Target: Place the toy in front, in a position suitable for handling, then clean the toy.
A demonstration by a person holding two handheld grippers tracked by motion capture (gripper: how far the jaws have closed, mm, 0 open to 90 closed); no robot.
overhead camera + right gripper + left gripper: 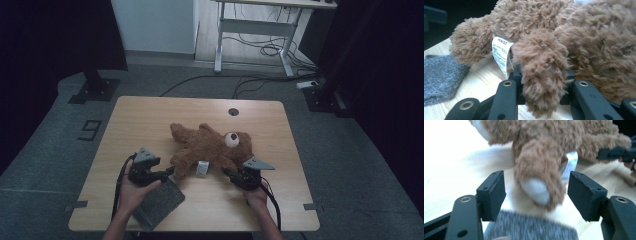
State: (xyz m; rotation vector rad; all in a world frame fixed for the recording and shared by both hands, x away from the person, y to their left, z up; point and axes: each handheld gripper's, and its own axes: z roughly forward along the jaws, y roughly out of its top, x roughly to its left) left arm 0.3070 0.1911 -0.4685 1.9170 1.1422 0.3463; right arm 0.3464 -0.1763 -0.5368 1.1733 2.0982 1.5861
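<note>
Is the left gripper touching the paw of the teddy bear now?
Apart. In the left gripper view, the left gripper stands open around the teddy bear's paw, and pale table shows as a gap between each pad and the fur.

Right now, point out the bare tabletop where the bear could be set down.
Free: table behind the teddy bear, beside the cable hole; also its far left. Crowded: the near edge, with grey cloth, left gripper, right gripper.

A brown teddy (210,146) lies on the desk (150,120); left claw (169,172) near its leg, right claw (226,172) at its arm.
</note>
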